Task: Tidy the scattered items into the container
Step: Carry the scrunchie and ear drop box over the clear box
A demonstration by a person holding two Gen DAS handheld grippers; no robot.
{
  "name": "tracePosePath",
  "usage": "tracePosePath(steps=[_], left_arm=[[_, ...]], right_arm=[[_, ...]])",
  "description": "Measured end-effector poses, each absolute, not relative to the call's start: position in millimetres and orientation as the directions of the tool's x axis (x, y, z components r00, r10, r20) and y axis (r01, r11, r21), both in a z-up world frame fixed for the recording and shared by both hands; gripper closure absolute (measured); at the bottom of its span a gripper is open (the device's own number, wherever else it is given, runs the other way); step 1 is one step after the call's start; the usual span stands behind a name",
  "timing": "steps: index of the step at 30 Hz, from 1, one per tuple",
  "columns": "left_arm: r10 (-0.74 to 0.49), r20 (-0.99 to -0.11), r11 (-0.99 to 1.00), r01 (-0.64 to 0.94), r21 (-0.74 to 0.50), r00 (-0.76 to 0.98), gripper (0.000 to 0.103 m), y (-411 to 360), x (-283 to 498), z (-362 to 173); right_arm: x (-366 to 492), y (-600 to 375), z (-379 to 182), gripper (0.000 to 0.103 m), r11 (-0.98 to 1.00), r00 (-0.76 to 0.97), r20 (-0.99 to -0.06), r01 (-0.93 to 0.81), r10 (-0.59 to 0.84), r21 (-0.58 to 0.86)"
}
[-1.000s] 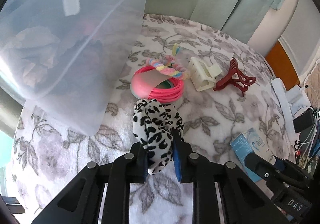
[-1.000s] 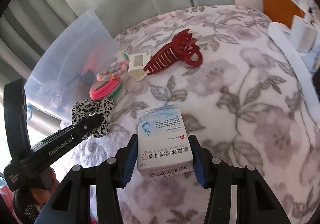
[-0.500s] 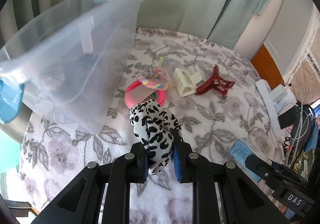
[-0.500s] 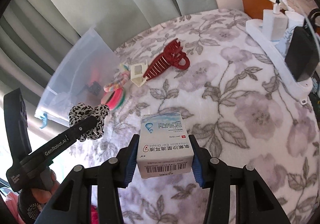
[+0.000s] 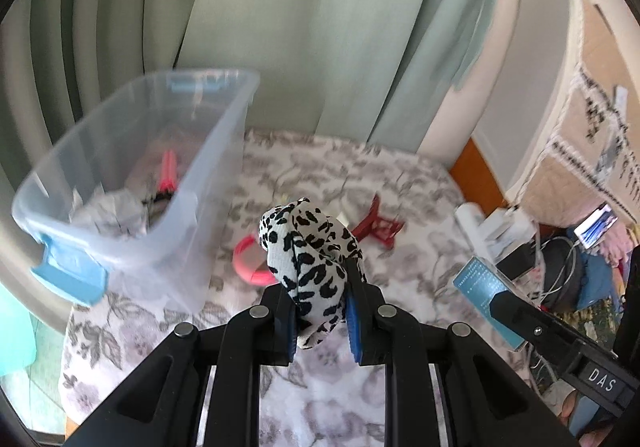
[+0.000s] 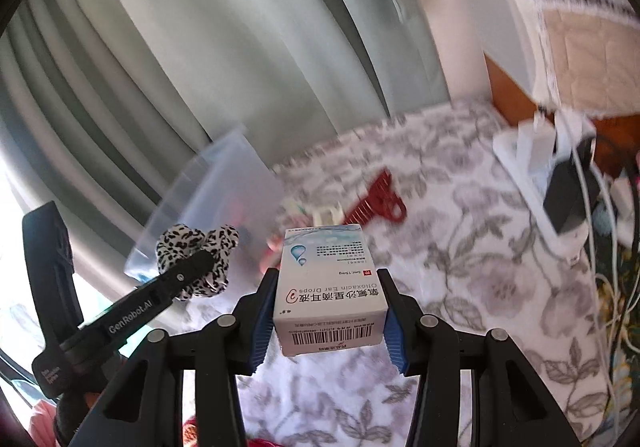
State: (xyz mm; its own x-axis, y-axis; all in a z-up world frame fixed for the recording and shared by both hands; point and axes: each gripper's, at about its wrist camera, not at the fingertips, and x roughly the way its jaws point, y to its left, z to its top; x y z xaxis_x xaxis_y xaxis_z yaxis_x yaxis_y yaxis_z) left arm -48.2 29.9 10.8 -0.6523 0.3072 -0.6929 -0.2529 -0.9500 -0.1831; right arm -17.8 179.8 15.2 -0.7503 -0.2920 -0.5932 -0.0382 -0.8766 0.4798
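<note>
My left gripper (image 5: 320,321) is shut on a black-and-white leopard scrunchie (image 5: 310,247), held up above the floral cloth. The same scrunchie (image 6: 196,251) shows in the right wrist view at the tip of the left gripper (image 6: 188,267). My right gripper (image 6: 326,321) is shut on a white ear-drops box (image 6: 328,287), also lifted; the box (image 5: 478,287) appears at the right edge of the left wrist view. The clear plastic container (image 5: 132,183) with blue handles stands to the left, with a few items inside. A pink ring (image 5: 250,259) and a red claw clip (image 5: 376,225) lie on the cloth.
A cream clip (image 6: 328,213) lies beside the red claw clip (image 6: 374,203). A white power strip (image 6: 536,183) with plugs and cables runs along the right edge of the table. Green curtains hang behind. The floral tablecloth (image 6: 460,247) covers the surface.
Both grippers have risen with their loads, the scrunchie and the box, well above the cloth. The views tilted up, so the container's open top and the curtains now show.
</note>
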Motion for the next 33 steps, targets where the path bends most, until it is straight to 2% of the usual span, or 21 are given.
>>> tracePosePath(steps=[15,28,33], left_arm=[[0.371,-0.500,-0.929,-0.304,-0.213,-0.783,0.083,4.5,-26.6,98.7],[0.338,-0.447,-0.939,-0.266,-0.216,-0.828,0.082,-19.7,-25.5,114.1],[0.329,-0.433,-0.940,-0.245,-0.240,-0.839,0.082,-35.2,-27.4,116.0]], right_arm=[[3.2,154.2,105.5,0.053,-0.904,-0.846,-0.454,0.071,-0.279,0.422],[5.1,124.0,146.4,0.053,-0.914,-0.868,-0.393,0.148,-0.303,0.378],[-1.2,110.0,149.0,0.053,-0.919,-0.857,-0.409,0.166,-0.313,0.357]])
